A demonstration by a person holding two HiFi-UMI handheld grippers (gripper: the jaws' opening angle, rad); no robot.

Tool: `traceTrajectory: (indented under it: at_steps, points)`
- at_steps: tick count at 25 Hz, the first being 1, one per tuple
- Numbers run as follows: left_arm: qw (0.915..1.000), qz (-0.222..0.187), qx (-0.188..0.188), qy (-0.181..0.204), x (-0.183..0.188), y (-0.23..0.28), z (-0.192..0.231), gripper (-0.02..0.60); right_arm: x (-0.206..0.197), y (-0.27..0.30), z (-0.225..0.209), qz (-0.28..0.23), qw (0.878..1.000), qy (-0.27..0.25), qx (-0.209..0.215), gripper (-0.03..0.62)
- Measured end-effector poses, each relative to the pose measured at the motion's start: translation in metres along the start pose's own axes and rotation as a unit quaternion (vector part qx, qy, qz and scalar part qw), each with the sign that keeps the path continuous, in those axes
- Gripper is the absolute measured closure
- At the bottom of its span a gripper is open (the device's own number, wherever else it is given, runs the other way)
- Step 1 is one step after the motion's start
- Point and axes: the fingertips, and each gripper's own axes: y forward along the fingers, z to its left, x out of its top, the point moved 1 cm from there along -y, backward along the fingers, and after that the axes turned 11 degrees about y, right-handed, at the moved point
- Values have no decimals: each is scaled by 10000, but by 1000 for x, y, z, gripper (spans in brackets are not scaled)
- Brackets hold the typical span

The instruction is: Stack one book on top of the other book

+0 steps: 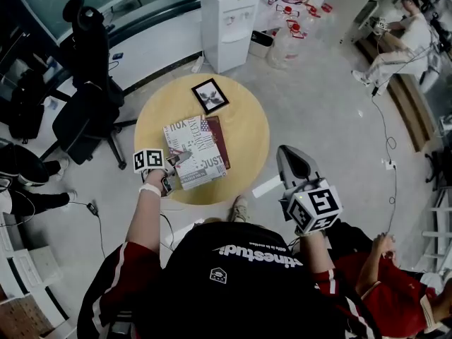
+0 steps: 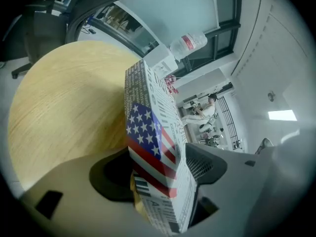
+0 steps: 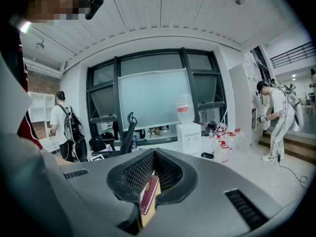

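A white book (image 1: 192,154) printed with black lettering and a flag lies over a dark red book (image 1: 219,138) on the round wooden table (image 1: 247,126). The red cover shows only along the white book's right side. My left gripper (image 1: 175,162) is at the white book's near left corner. In the left gripper view the white book (image 2: 153,117) fills the gap of the left gripper (image 2: 158,174), whose wide-set jaws both lie against it. My right gripper (image 1: 293,159) hangs off the table's right edge, shut and empty; the right gripper (image 3: 154,157) faces the room.
A black picture frame (image 1: 210,94) lies at the table's far side. A black office chair (image 1: 88,111) stands to the left and a white water dispenser (image 1: 227,23) beyond the table. A person (image 1: 402,41) sits at the far right; cables cross the floor.
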Motion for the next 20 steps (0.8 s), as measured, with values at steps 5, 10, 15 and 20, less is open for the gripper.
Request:
traceTrajectory:
  at_steps: [5, 10, 15, 20]
  points:
    - [9991, 190, 127, 348, 12, 16, -11, 252, -2, -2, 1, 12, 10000, -18, -15, 565]
    - [9969, 226, 416, 631, 20, 29, -15, 251, -3, -8, -10, -13, 9999, 33, -100, 565]
    - [9954, 182, 589, 727, 22, 36, -14, 233, -6, -10, -14, 8, 9999, 72, -135, 565]
    - [9979, 9, 431, 486, 17, 33, -6, 207, -13, -10, -16, 40, 9999, 82, -130, 565]
